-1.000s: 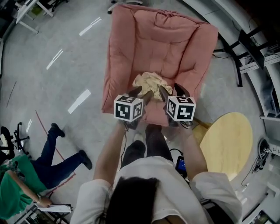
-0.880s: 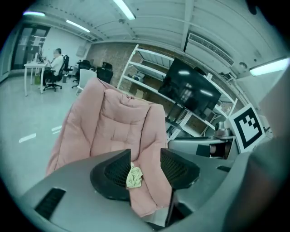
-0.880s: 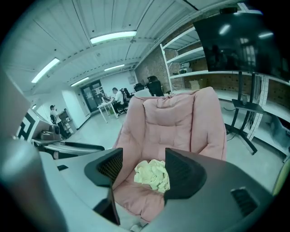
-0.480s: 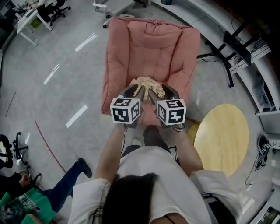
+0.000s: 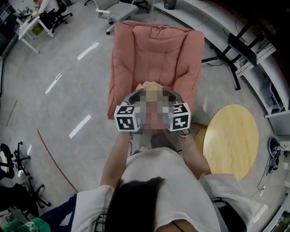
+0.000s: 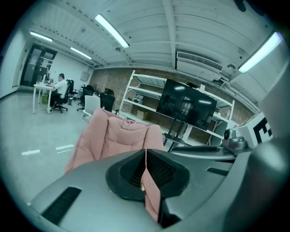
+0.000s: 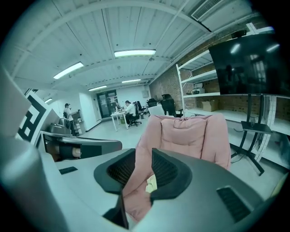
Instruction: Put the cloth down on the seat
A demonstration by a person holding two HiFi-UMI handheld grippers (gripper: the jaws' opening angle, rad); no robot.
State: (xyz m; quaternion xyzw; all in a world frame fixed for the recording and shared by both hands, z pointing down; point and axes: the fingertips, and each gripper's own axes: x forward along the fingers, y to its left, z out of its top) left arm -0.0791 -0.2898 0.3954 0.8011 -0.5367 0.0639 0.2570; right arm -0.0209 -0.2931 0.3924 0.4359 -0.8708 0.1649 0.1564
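A beige cloth (image 5: 151, 85) lies crumpled at the front of the pink armchair's seat (image 5: 154, 50); a mosaic patch hides most of it in the head view. My left gripper (image 5: 136, 96) hovers just before the seat's front edge, its jaws shut with nothing in them (image 6: 146, 152). Beside it my right gripper (image 5: 174, 96) has its jaws closing. They still stand apart, and through the gap (image 7: 143, 156) I see only the pink seat and a scrap of the cloth (image 7: 151, 183) beyond. Neither gripper touches the cloth.
A round wooden table (image 5: 231, 140) stands to the right of the armchair. Black stand legs (image 5: 235, 50) and shelving with a dark screen (image 6: 186, 104) are behind it. Office chairs (image 5: 115, 7) stand at the back left, and a person sits at a far desk (image 6: 59, 88).
Both grippers' jaws have narrowed, the left one fully, and the two grippers have drawn closer together. The cloth stays on the seat. The person on the floor at the left has slid out of view.
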